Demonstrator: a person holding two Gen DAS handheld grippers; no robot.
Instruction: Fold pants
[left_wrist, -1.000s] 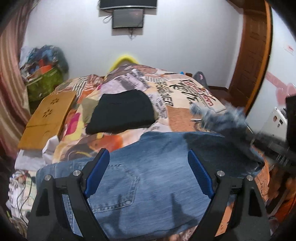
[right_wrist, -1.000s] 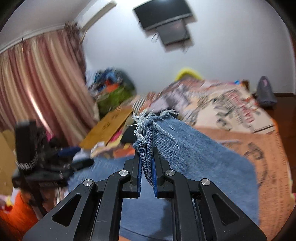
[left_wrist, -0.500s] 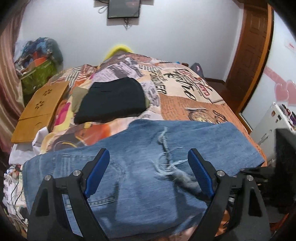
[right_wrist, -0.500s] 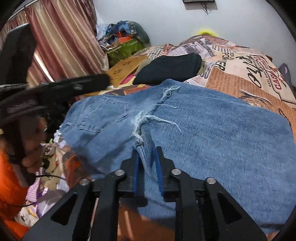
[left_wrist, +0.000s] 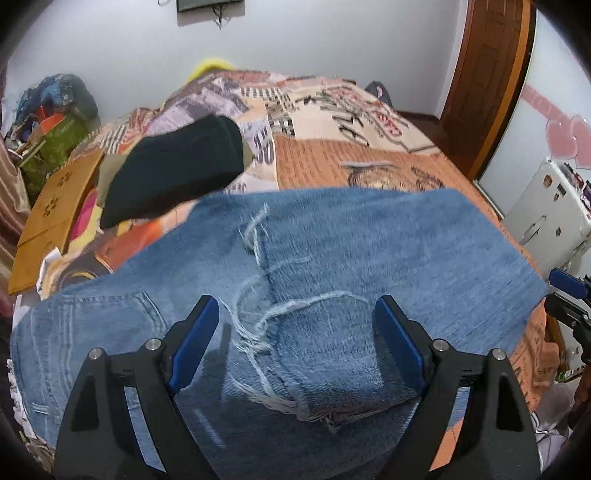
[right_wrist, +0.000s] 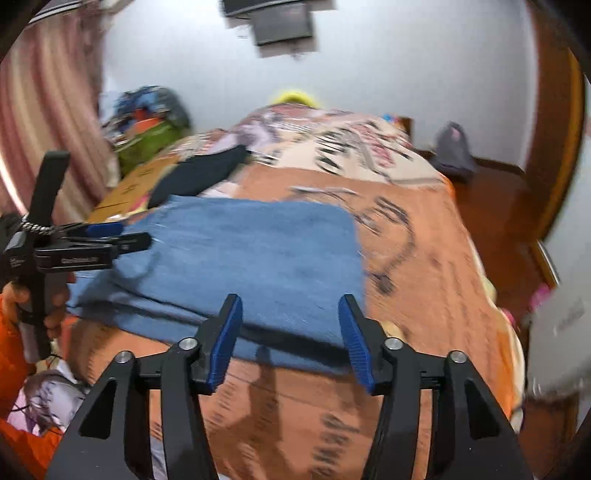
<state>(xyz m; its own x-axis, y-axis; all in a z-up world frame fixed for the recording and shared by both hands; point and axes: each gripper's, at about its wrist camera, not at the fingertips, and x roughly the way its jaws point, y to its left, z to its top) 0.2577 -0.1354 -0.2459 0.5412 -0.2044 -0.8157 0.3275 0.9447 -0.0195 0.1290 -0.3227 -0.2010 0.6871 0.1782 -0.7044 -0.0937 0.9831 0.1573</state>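
Note:
Blue jeans (left_wrist: 332, 266) lie folded over on the bed, the frayed leg hems (left_wrist: 266, 325) resting on the seat near a back pocket (left_wrist: 110, 317). My left gripper (left_wrist: 295, 339) is open and empty just above the hems. My right gripper (right_wrist: 290, 328) is open and empty, hovering at the near edge of the jeans (right_wrist: 258, 258) on the fold side. The left gripper also shows in the right wrist view (right_wrist: 99, 240), and the right gripper at the left wrist view's right edge (left_wrist: 565, 295).
A folded black garment (left_wrist: 173, 166) lies behind the jeans on the patterned bedspread (left_wrist: 351, 155). A wooden lap tray (left_wrist: 55, 192) sits at the bed's left. A clothes pile (right_wrist: 147, 122) is by the curtain, a door (left_wrist: 487, 74) at right.
My right gripper carried the leg hems across onto the seat, opened, let go and drew back to the right. My left gripper stayed open and moved in closer over the hems.

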